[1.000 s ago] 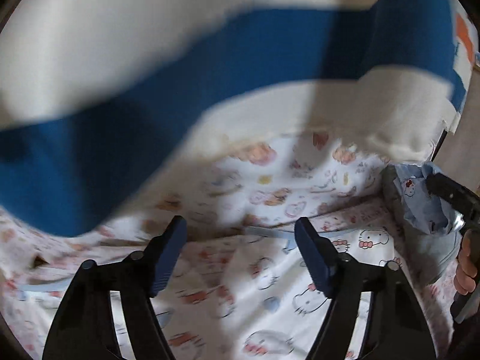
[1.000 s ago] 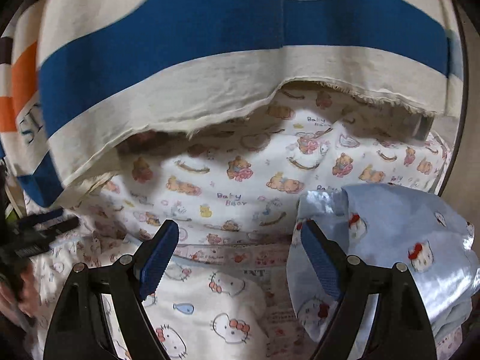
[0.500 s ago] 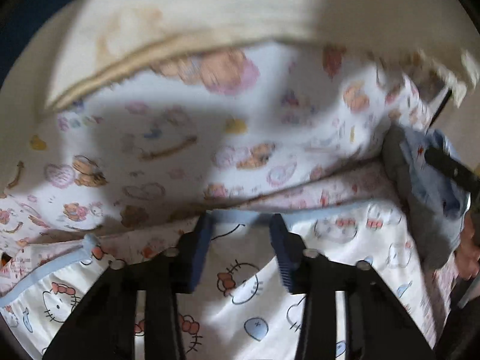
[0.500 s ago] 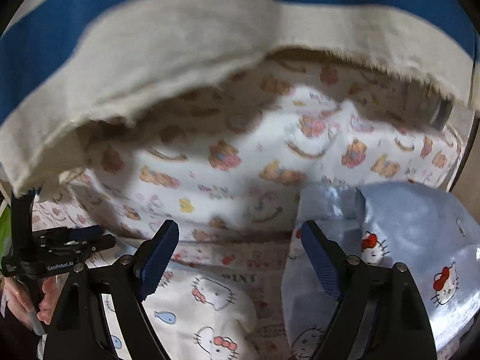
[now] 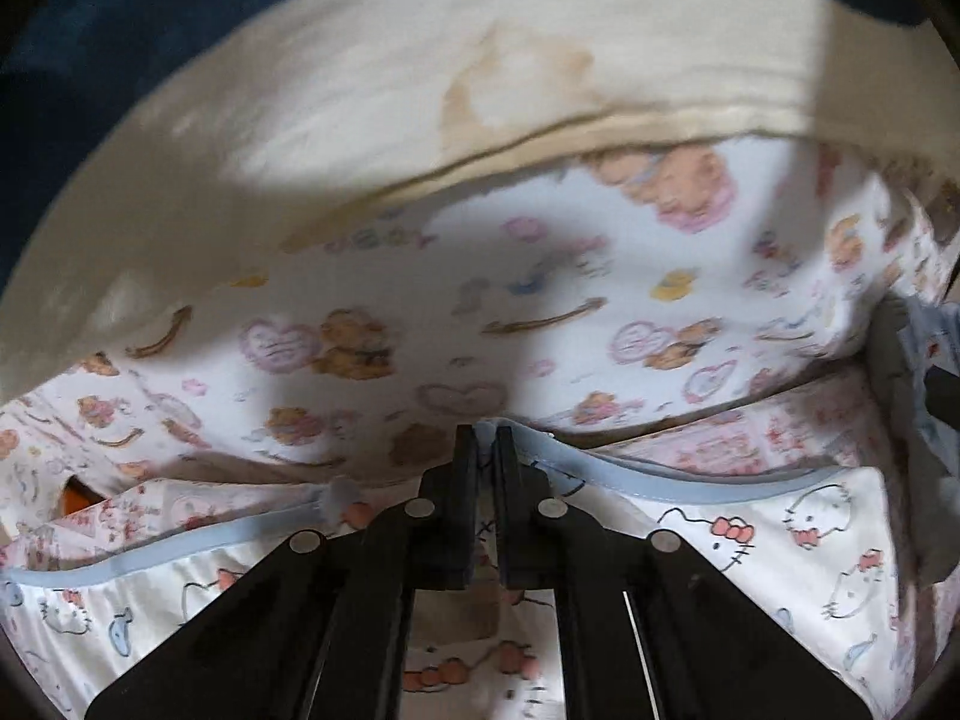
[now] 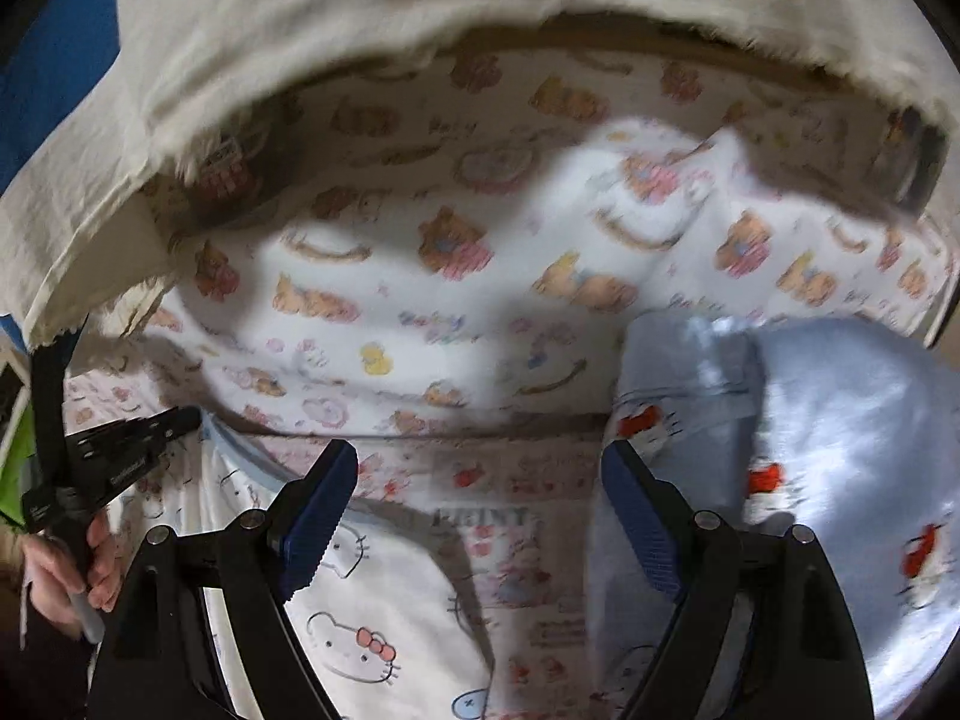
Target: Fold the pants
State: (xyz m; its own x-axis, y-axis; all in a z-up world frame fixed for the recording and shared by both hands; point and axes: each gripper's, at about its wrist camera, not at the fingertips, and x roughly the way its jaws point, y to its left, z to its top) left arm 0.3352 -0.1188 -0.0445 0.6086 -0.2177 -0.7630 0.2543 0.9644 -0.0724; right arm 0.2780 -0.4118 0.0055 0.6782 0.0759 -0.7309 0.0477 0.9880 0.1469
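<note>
The pants (image 5: pixel 810 528) are white with a cat print and a pale blue trim (image 5: pixel 660 474); they lie flat on the bed. My left gripper (image 5: pixel 486 438) is shut on that trimmed edge, with the fabric pinched between its pads. In the right wrist view the same pants (image 6: pixel 360 630) lie at the lower left, and the left gripper (image 6: pixel 168 423) shows at the left edge, held by a hand (image 6: pixel 66 564). My right gripper (image 6: pixel 480 480) hangs open above the pants' right edge and a pink printed cloth (image 6: pixel 510 480), with nothing between its fingers.
A light blue cat-print garment (image 6: pixel 810 450) lies bunched at the right, beside the right finger. A bear-print sheet (image 6: pixel 420 312) rises behind the pants. A cream blanket (image 6: pixel 300 60) with a blue stripe hangs over it at the top.
The left jaws have come together on the pants' blue-trimmed edge. Both grippers have sunk closer to the bed, and the striped blanket has slid toward the top of both views.
</note>
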